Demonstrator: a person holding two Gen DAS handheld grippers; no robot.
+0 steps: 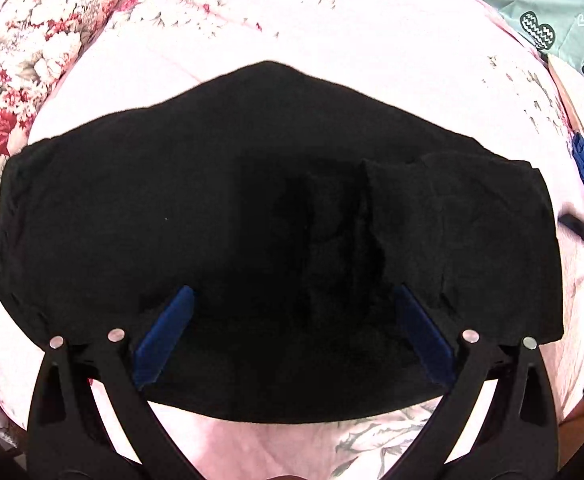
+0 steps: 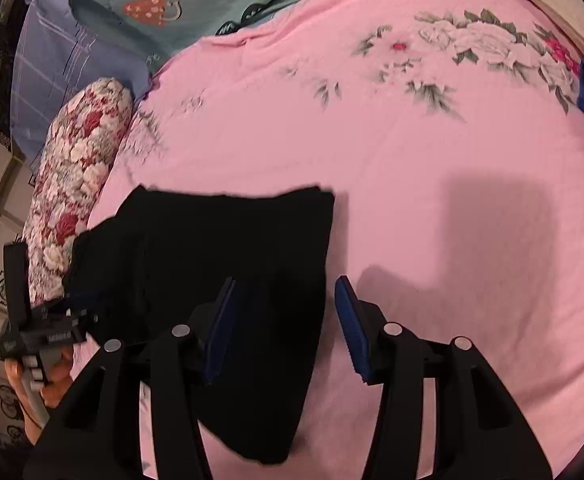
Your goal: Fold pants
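- The black pants [image 1: 252, 208] lie folded on the pink sheet [image 1: 332, 32].
- Left gripper [image 1: 292, 332] hangs over them, fingers wide, empty.
- Right gripper [image 2: 284, 332] straddles the pants' right edge, also spread, gripping nothing.

The black pants [image 1: 252, 220] lay folded into a compact rectangle, flat on the pink sheet [image 2: 412, 200], one layer's edge ridged across the top, corners fairly square.

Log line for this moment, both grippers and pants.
pants: folded, flat on pink sheet | left gripper: open, over pants | right gripper: open, straddling pants edge
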